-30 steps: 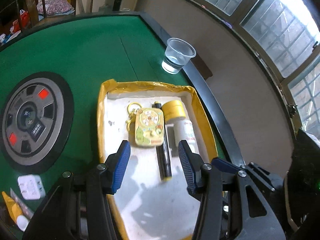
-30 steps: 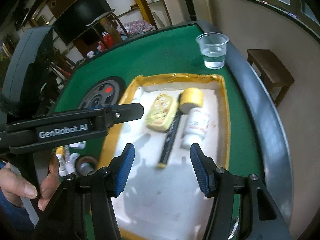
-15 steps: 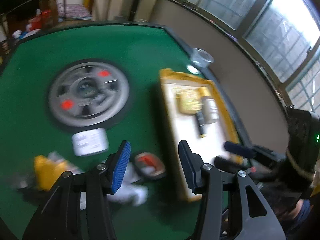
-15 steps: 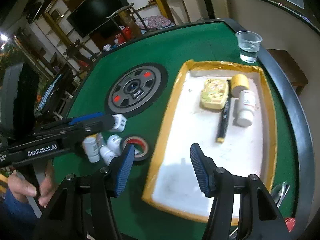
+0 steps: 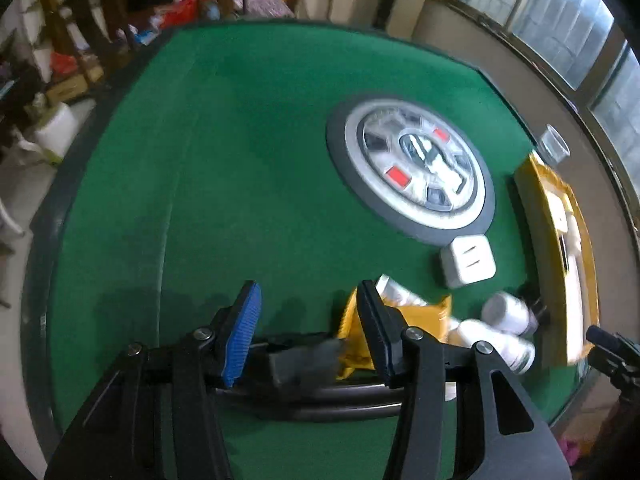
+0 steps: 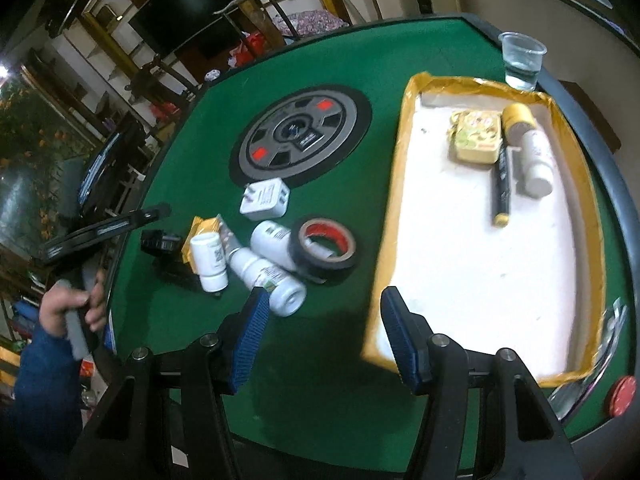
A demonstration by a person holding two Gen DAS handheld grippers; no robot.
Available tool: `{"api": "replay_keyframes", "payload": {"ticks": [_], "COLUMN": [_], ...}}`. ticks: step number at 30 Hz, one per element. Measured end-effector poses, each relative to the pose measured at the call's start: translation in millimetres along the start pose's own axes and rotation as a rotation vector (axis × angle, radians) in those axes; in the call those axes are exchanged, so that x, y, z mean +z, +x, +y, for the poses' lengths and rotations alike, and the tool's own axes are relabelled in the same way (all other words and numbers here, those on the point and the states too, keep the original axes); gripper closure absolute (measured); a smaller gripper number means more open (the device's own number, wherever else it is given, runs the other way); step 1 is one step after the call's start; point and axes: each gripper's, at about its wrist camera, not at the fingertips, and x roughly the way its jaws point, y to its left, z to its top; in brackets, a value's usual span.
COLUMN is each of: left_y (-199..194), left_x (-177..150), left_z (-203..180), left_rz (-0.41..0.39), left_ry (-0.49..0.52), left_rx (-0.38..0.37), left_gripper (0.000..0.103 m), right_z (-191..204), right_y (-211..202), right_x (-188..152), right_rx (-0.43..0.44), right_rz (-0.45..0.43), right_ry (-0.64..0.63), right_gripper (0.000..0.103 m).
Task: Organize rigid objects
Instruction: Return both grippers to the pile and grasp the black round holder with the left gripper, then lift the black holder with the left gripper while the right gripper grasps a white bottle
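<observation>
Both hand-held grippers hang over the green tabletop (image 6: 320,392) with jaws apart and nothing between them: the left hand-held gripper (image 5: 308,328) near a yellow packet (image 5: 424,316), the right hand-held gripper (image 6: 320,336) just near of the loose pile. That pile, white bottles (image 6: 276,276), a tape roll (image 6: 324,246) and a white charger (image 6: 265,199), lies left of the yellow-rimmed tray (image 6: 404,152). The tray's far end holds a tin (image 6: 476,136), a black marker (image 6: 502,184) and a bottle (image 6: 536,160).

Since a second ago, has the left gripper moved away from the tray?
Yes. The left gripper has swung off the yellow tray, now at the view's right edge, to the loose pile by the white charger.
</observation>
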Motion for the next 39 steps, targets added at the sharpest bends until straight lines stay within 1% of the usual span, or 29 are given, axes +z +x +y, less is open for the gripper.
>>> {"api": "replay_keyframes", "payload": {"ticks": [1,2,4,6,8,10,12,15,19,20,22,24,27,28,32,33,35,36,39], "left_y": [5.8,9.7,6.0,-1.8,-5.8,-12.6,-17.6,-25.0,-26.5,-28.1,-30.5,-29.1,-22.1,-21.0,-22.2,-24.9,-26.2,-24.0,-15.1], "left_x": [-3.5,-8.5,-21.4,-36.3,-55.0,-71.7,-84.5,-91.1,-84.9,-84.1,-86.1,-88.1,-89.9,-90.4,-87.9,-86.1,-82.4,-80.4,-77.6], "left_z": [6.7,10.8,11.6,9.0,6.0,-0.1,-4.8,-7.8,2.9,4.2,-1.0,-8.4,-13.9,-14.6,-16.3,-14.6,-9.4,-5.9,4.8], "left_rz": [0.019,0.035,0.034,0.036,0.062,0.06,0.084,0.1,0.114,0.112,0.114,0.113,0.135,0.132,0.121,0.105,0.099,0.105,0.127], "left_ry": [-0.015,-0.02,-0.003,0.028,0.052,0.083,0.112,0.133,0.099,0.098,0.134,0.194,0.24,0.251,0.271,0.275,0.284,0.297,0.304], "left_rx": [0.0,-0.007,-0.066,-0.07,-0.108,-0.108,-0.153,-0.195,-0.205,-0.207,-0.226,-0.22,-0.193,-0.187,-0.178,-0.17,-0.148,-0.122,-0.116], "left_gripper": [0.055,0.051,0.05,0.052,0.052,0.051,0.051,0.05,0.05,0.048,0.042,0.035,0.034,0.033,0.033,0.033,0.033,0.031,0.025], "right_z": [4.5,8.9,16.1,23.6,30.4,36.0,41.2,48.1,53.9,55.0,56.8,56.7,54.8,53.4,52.5,52.7,53.6,53.7,54.8], "right_y": [2.6,4.4,7.0,8.9,11.8,14.1,16.5,18.6,21.5,22.5,23.2,22.6,21.9,21.9,22.3,21.8,22.0,22.3,22.5], "right_x": [-1.6,-3.2,-4.9,-6.7,-7.6,-8.5,-9.4,-11.0,-14.3,-15.1,-16.7,-18.2,-20.8,-21.8,-24.9,-25.3,-26.1,-26.2,-27.0], "right_rx": [0.005,0.008,0.007,0.006,0.011,0.012,0.012,0.01,0.008,0.008,0.004,-0.001,-0.011,-0.014,-0.021,-0.023,-0.026,-0.025,-0.028], "right_rz": [0.003,0.006,0.008,0.008,0.01,0.008,0.009,0.006,0.004,0.005,0.003,0.001,-0.001,0.0,0.004,0.004,0.006,0.007,0.008], "right_ry": [0.003,0.005,0.004,0.002,0.003,0.004,0.007,0.009,0.018,0.019,0.023,0.028,0.041,0.047,0.061,0.061,0.059,0.059,0.058], "right_gripper": [0.05,0.05,0.05,0.05,0.05,0.05,0.05,0.05,0.05,0.05,0.05,0.05,0.049,0.049,0.048,0.048,0.048,0.048,0.048]}}
